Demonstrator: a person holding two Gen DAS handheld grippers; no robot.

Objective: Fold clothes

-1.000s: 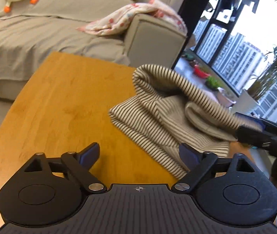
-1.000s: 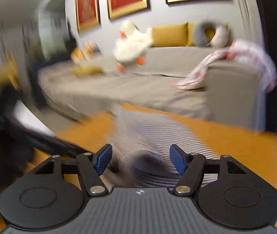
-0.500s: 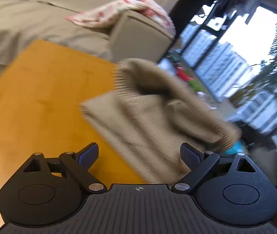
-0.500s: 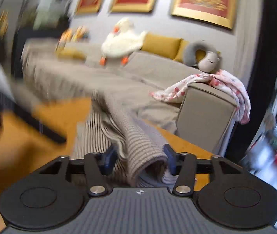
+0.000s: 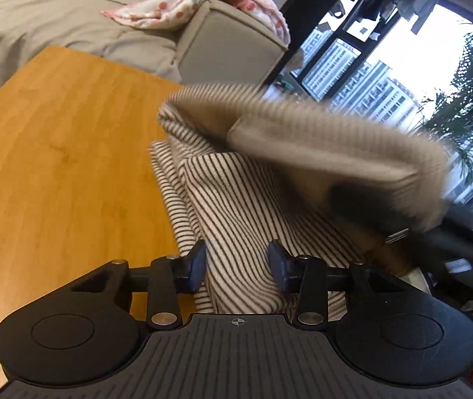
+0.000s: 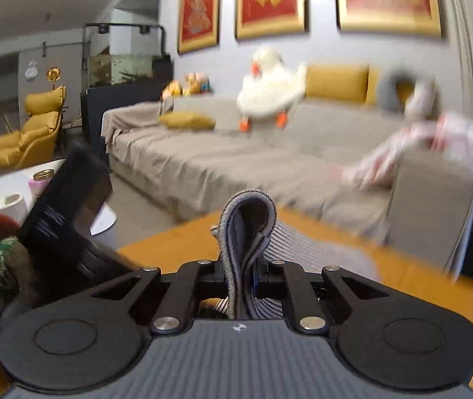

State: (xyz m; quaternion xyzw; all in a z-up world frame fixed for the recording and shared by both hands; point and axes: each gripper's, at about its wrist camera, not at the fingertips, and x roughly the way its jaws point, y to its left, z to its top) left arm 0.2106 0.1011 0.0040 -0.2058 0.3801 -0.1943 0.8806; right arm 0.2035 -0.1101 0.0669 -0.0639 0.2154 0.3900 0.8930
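A striped garment point(image 5: 236, 206), a soft knit with thin dark lines on cream, is lying bunched on the right part of a wooden table point(image 5: 63, 173), whose top is a warm honey colour with long straight grain and a rounded near edge. The cloth is piling up in thick rolls: a flat folded layer is resting on the wood, and a fat tube of ribbed fabric is arching over it toward the far right, smeared by motion.

The left gripper point(image 5: 236, 264) is sitting low at the near edge of the garment, its black jaws having just been closing; the blue pads point(image 5: 196, 266) are pressing a ridge of striped cloth between them, at a middling width filled by the fabric.

The right gripper point(image 6: 240, 281) is pinching very narrow, its jaws also having just been closing, and a doubled loop of the same striped knit is standing up between them like a rounded tab, the ribbing running along the curve. The rest of the garment is trailing away to the right over the table.

Beyond the table, a long sofa point(image 6: 223, 163) draped in matte grey-beige cloth is stretching across the room. A plump white duck plush point(image 6: 269, 89) with orange feet is sitting on it, mustard cushions point(image 6: 336, 81) are lining the back, and a pale blanket with pink dots point(image 5: 196, 6) is hanging crumpled over the boxy armrest. Three red pictures in gold frames point(image 6: 269, 0) are hanging on the far wall. A yellow padded armchair point(image 6: 30, 129) is standing far left.
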